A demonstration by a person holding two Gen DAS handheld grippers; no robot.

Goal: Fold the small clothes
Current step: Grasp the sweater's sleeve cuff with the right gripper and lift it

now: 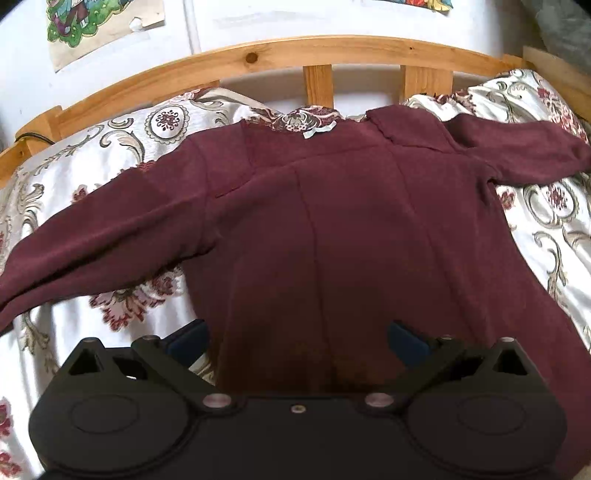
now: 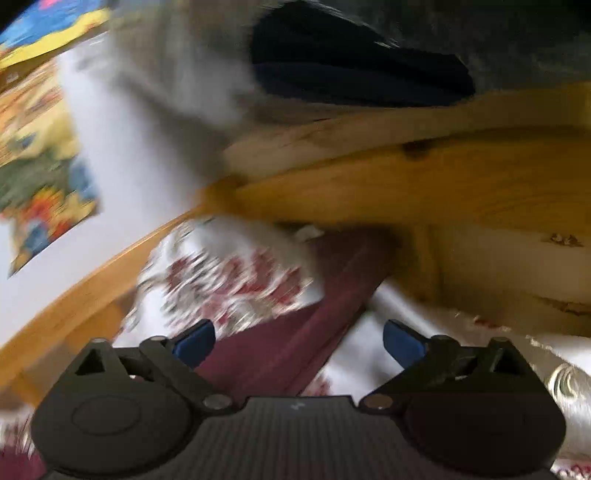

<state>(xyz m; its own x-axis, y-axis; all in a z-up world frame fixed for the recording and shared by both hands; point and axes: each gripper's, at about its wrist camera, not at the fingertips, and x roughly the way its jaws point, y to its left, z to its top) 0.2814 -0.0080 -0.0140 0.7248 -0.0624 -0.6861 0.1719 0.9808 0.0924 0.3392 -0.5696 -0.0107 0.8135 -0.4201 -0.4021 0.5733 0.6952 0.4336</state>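
Observation:
A dark maroon long-sleeved top (image 1: 332,221) lies spread flat on the patterned bedspread (image 1: 110,147), neck toward the wooden headboard, both sleeves stretched out to the sides. My left gripper (image 1: 297,341) is open, its blue fingertips (image 1: 188,341) straddling the lower hem area just above the cloth. My right gripper (image 2: 299,343) is open and empty in a blurred view, over a maroon sleeve (image 2: 288,347) near the bed's corner.
A wooden slatted headboard (image 1: 317,51) runs behind the top, with a white wall and colourful posters (image 1: 92,26) above. In the right wrist view a wooden bed frame (image 2: 406,184) and dark and grey fabric (image 2: 351,66) stand close ahead.

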